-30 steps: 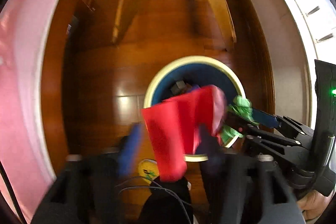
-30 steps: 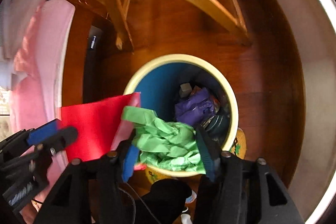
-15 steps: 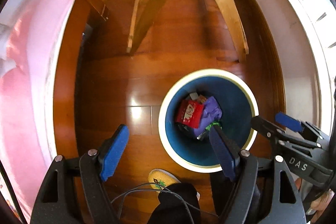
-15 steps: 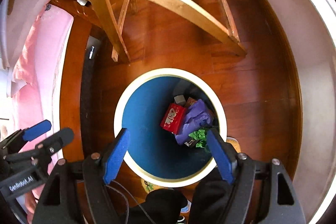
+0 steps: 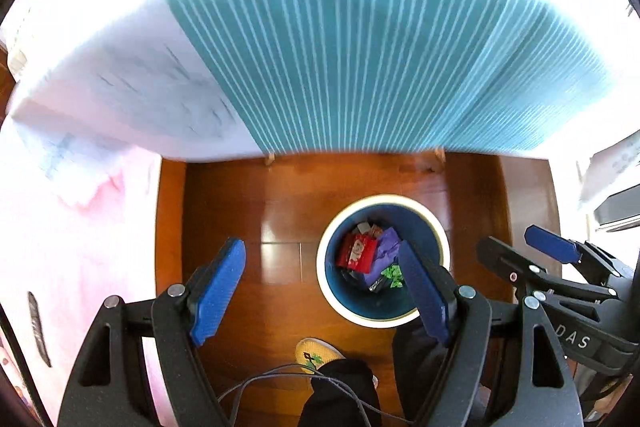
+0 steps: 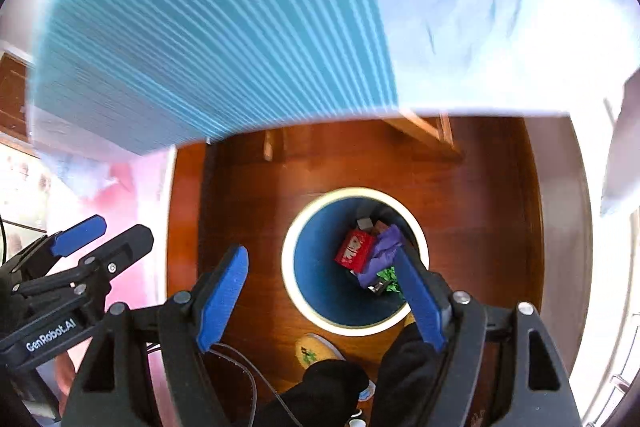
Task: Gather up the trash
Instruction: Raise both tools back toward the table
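Now both empty: left hand-held gripper (image 5: 320, 291) and right hand-held gripper (image 6: 324, 295) spread wide; bin (image 5: 438, 239) at 6 o'clock, scan worktop (image 5: 360, 27) at 12 for remaining trash

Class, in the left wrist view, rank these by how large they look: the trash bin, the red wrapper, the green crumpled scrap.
1. trash bin
2. red wrapper
3. green crumpled scrap, partly hidden behind a gripper finger, so its full size is unsure.
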